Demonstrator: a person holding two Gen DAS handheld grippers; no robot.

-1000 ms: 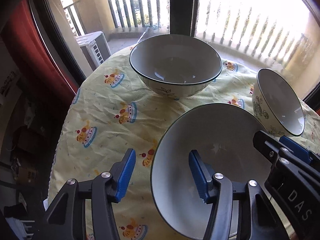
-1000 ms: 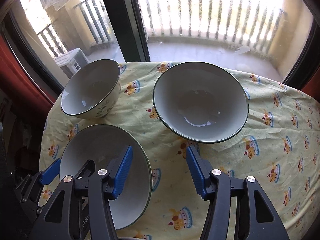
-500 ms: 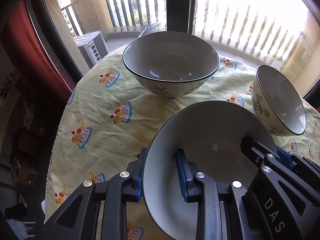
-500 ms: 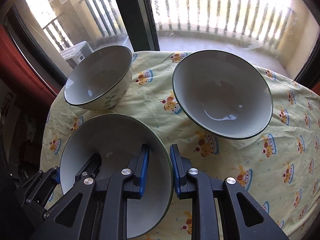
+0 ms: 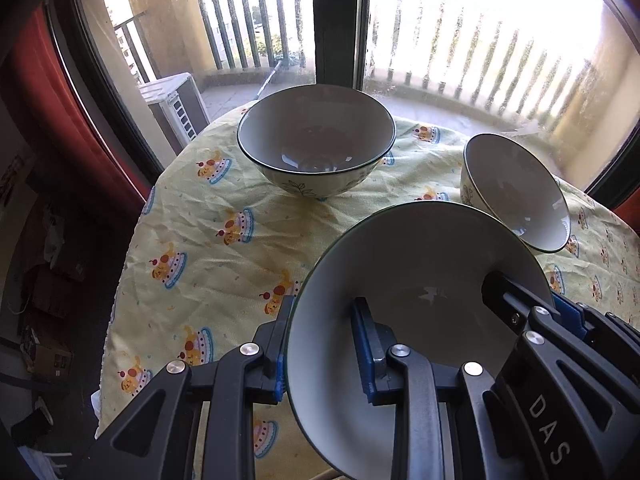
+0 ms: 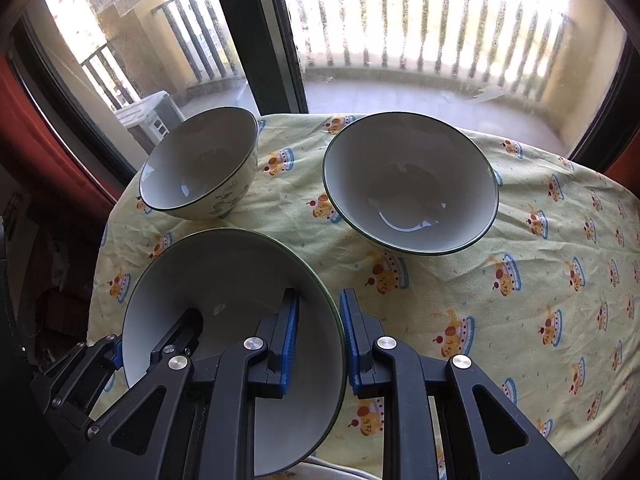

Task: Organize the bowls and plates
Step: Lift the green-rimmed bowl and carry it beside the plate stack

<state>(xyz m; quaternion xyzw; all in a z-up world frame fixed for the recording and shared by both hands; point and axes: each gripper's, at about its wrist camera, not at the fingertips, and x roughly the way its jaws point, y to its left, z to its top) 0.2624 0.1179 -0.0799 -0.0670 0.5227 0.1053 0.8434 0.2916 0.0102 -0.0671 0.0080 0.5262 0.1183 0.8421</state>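
Observation:
A wide, shallow white bowl with a green rim [image 5: 420, 264] [image 6: 224, 280] is nearest on the round table. My left gripper [image 5: 322, 354] is shut on its left rim, one blue pad inside and one outside. On the opposite rim my right gripper [image 6: 319, 340] is shut the same way. Each gripper shows in the other's view: the right gripper [image 5: 560, 312], the left gripper [image 6: 116, 350]. The held bowl looks tilted and slightly raised off the cloth. Two deeper bowls stand behind it: a leaf-patterned bowl [image 5: 316, 140] [image 6: 200, 164] and a second bowl [image 5: 516, 192] [image 6: 410, 184].
A yellow tablecloth with cake prints [image 5: 224, 272] [image 6: 520, 320] covers the table, whose edge drops off at the left. Behind it are a window with a dark frame [image 5: 336, 20], balcony railings and a red curtain [image 5: 48, 92]. Boxes [image 5: 48, 356] lie on the floor at lower left.
Both grippers went from open, straddling the near bowl's rims, to shut on them. Since then the bowl and both grippers have come up a little.

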